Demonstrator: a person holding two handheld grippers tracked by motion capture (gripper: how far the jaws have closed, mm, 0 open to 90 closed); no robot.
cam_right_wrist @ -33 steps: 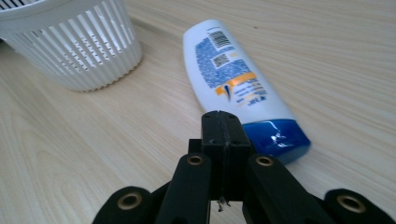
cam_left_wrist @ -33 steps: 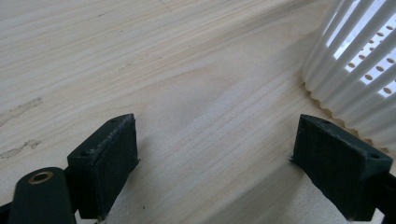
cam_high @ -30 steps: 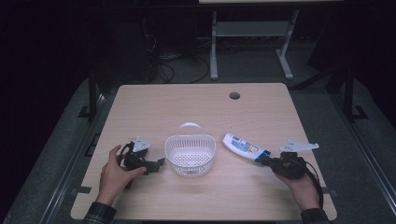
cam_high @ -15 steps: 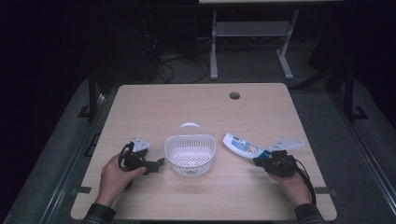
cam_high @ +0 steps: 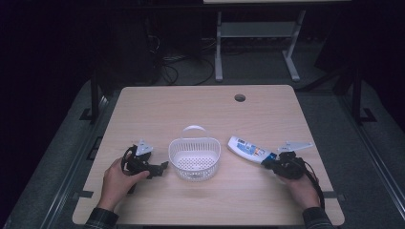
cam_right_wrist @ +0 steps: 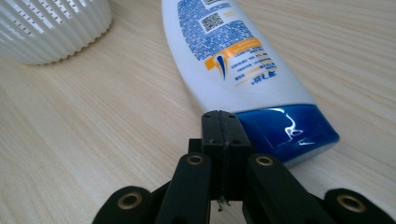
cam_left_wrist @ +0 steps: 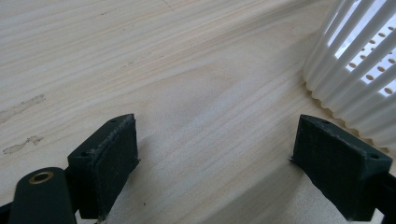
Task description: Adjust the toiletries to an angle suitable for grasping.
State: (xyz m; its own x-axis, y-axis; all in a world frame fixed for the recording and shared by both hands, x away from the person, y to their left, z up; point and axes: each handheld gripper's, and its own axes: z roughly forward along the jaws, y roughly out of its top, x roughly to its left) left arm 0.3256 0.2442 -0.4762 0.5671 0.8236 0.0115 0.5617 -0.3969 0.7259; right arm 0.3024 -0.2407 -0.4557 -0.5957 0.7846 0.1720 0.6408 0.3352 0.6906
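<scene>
At lower right, the right gripper (cam_high: 268, 162), jaws pressed together and empty, has edged up to the bottle's blue cap (cam_right_wrist: 285, 133), ready to nudge; the left gripper (cam_left_wrist: 224, 158) waits wide open beside the basket (cam_high: 195, 157).

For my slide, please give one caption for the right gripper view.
Shut right gripper beside the blue cap of a lying white bottle.

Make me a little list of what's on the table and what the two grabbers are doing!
table: light wood
basket: white, slotted, middle of table
bottle: white with blue cap, lying flat, right of basket
left gripper: open, nothing between its fingers, beside basket
right gripper: shut, empty, at the bottle's cap
</scene>
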